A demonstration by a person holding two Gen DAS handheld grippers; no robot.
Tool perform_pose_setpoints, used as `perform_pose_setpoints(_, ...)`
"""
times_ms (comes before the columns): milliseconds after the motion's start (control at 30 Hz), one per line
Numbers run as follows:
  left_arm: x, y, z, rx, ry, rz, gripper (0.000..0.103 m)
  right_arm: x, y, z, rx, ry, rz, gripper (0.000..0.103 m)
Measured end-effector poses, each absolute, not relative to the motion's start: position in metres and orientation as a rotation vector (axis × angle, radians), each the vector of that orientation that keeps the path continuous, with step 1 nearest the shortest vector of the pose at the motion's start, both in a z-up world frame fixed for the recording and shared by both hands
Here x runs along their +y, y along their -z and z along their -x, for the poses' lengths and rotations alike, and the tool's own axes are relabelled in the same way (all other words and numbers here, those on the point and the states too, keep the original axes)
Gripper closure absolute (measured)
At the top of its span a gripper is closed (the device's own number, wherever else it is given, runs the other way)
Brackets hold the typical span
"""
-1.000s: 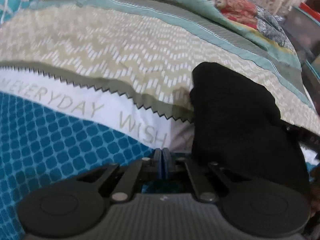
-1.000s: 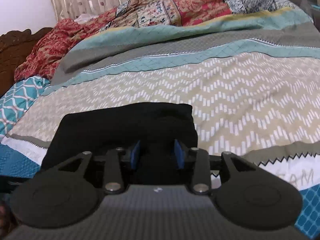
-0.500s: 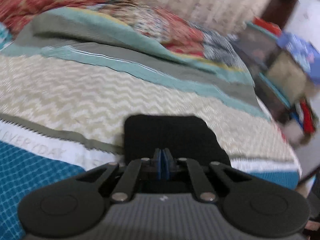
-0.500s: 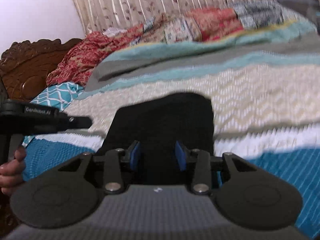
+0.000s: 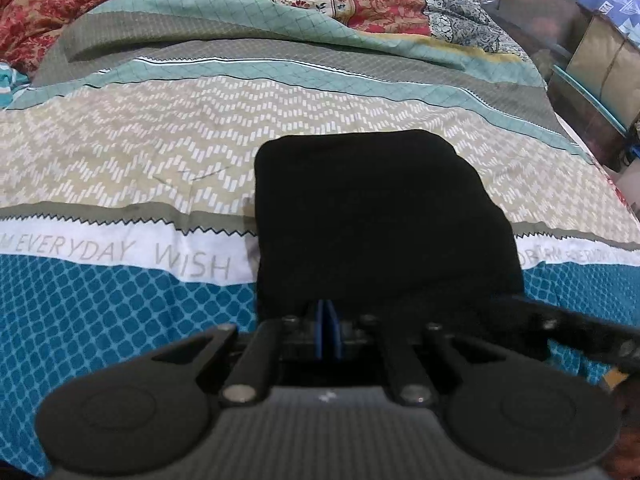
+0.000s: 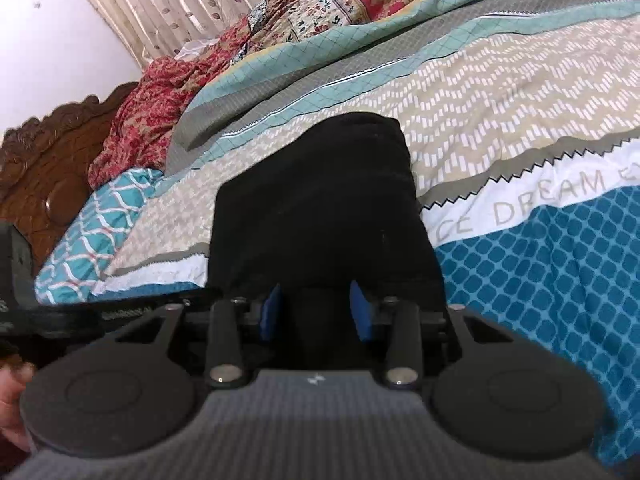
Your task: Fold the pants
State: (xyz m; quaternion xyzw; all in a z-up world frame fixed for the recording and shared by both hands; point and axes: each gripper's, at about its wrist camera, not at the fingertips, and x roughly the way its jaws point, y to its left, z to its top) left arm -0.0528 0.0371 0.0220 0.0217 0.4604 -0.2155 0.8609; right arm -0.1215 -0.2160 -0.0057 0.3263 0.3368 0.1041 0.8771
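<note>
I see the black pants point(image 5: 376, 216) folded into a compact rectangle on the bed point(image 5: 160, 152), lying across the patterned cover's zigzag and lettered stripes. My left claw point(image 5: 328, 330) has its blue pads pressed together at the pants' near edge, gripping nothing I can make out. My right claw point(image 6: 316, 312) stands parted, pants just ahead.

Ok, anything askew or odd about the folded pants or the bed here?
Nothing stands out. The black pants lie as a compact, roughly square bundle on the bedspread. The only untidiness is the crumpled red quilt by the headboard, away from the pants.
</note>
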Motion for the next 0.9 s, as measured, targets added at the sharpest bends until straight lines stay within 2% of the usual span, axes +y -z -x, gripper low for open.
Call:
perform_pose_setpoints(100,0.04,-0.024,0.055,0.965,0.438,-0.045,0.095,-0.228,0.0,0.13,0.682,-0.208,-0.716,0.058)
perform_pose_setpoints(233,0.044,-0.028,0.058,0.955,0.412,-0.06,0.083,-0.242,-0.006,0.143,0.65,-0.172,-0.734,0.057)
perform_pose_setpoints(367,0.048,-0.03,0.06,0.951,0.405,-0.06,0.08,-0.255,-0.003,0.151,0.636,-0.125,-0.764,0.055)
perform_pose_setpoints(533,0.055,-0.031,0.061,0.944,0.389,-0.064,0.072,-0.27,0.006,0.151,0.652,-0.082,-0.819,0.055)
perform_pose_setpoints(900,0.063,-0.037,0.064,0.943,0.399,-0.018,0.069,-0.263,-0.005,0.151,0.642,-0.129,-0.761,0.054)
